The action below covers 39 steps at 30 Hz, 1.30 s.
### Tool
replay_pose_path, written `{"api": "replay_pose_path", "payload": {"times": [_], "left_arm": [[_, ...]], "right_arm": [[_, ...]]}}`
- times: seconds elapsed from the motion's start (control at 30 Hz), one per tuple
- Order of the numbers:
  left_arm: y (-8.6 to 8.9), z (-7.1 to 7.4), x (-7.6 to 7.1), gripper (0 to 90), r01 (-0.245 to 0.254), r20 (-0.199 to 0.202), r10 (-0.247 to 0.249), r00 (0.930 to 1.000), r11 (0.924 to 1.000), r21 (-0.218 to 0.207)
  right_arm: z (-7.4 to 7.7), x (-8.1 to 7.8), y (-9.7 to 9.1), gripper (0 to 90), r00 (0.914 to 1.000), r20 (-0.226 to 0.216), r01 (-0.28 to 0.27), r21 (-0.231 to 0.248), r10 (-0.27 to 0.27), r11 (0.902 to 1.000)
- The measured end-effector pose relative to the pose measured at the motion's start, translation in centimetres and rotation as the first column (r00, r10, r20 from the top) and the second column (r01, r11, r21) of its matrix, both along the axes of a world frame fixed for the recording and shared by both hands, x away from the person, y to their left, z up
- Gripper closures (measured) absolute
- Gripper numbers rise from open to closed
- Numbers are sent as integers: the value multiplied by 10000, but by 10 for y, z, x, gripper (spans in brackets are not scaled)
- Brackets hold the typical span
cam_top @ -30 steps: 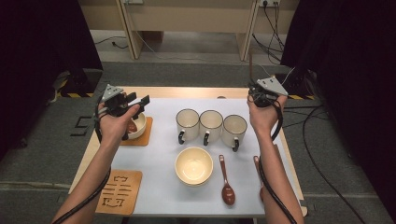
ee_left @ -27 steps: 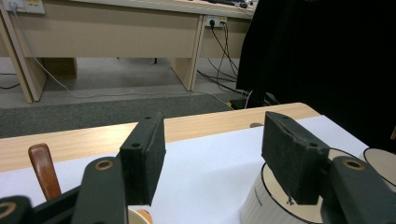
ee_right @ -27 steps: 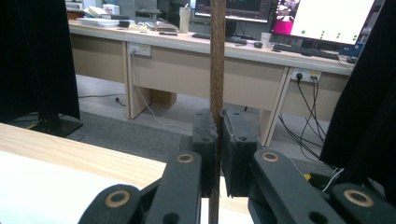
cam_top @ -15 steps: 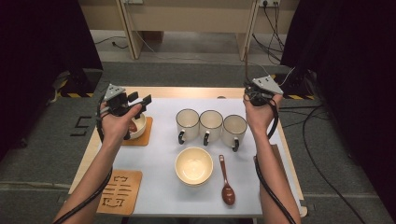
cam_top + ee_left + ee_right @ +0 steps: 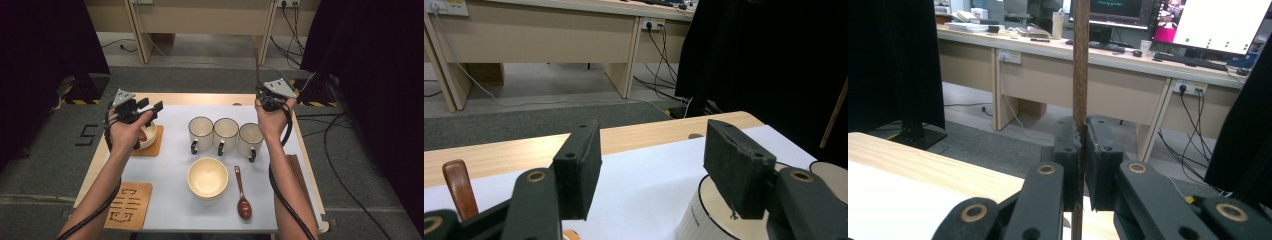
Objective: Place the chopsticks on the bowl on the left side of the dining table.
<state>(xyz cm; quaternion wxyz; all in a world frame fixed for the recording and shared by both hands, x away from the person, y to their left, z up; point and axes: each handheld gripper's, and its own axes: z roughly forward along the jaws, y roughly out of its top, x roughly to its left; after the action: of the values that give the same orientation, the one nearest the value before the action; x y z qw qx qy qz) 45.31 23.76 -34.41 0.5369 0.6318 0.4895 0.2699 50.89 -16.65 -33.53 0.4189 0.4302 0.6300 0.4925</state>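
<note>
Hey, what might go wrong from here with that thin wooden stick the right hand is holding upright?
The right gripper pinches the thin brown wooden stick low on its length, so it may tilt or slip. Swung down, it might knock the three white mugs. The open left gripper hovers close over the small white bowl.

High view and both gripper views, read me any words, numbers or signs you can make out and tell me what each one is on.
Wooden coaster: a dark cut-out sign like a stylised character, not readable as a word.
Floor left of the table: a dark mark shaped like "5".
Mug: tiny print on its side, too small to read.
Monitor: green text, blurred.
</note>
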Motion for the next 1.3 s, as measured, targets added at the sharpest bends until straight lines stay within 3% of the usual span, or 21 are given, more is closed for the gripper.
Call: {"api": "replay_pose_path", "payload": {"times": [1.3], "left_arm": [[-11,5,5,393,175,69,-176,9998,9998,124]], "right_arm": [[-3,11,34,853,9979,-14,-651,-222,651,9976]]}}
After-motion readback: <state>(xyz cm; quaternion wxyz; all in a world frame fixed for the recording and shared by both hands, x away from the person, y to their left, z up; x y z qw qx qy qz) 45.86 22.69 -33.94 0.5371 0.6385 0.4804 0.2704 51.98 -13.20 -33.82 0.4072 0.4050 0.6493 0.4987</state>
